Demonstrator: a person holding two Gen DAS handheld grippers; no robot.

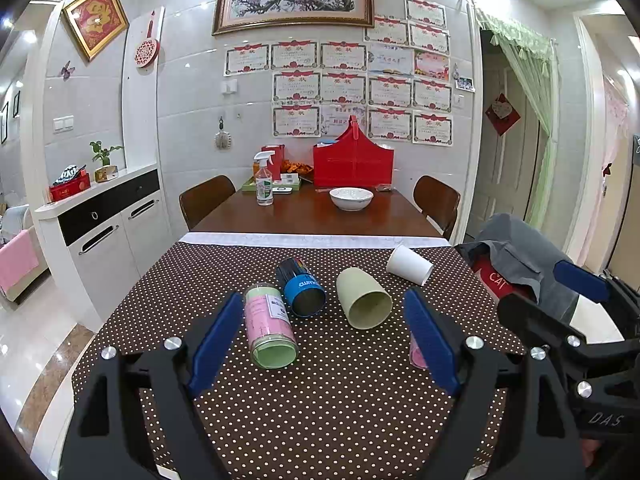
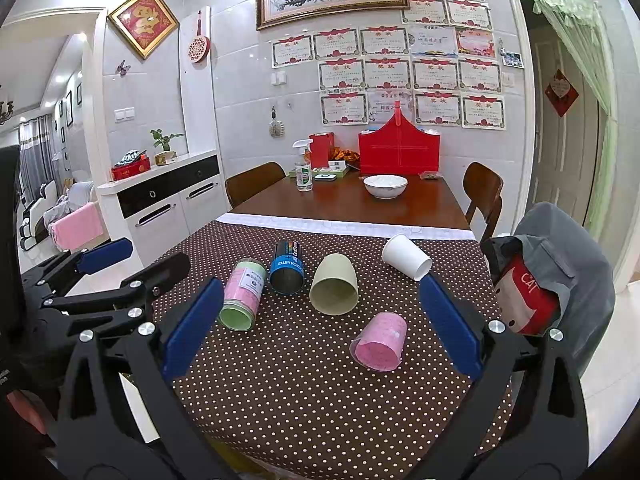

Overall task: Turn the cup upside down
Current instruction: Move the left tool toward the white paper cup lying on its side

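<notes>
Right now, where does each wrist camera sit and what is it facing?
Left wrist: behind the open left gripper, facing the dotted tablecloth and wall; the right gripper shows at right.
Right wrist: behind the open right gripper, same direction; the left gripper shows at left.
Shared: green cup, blue can, white paper cup, bowl.
</notes>
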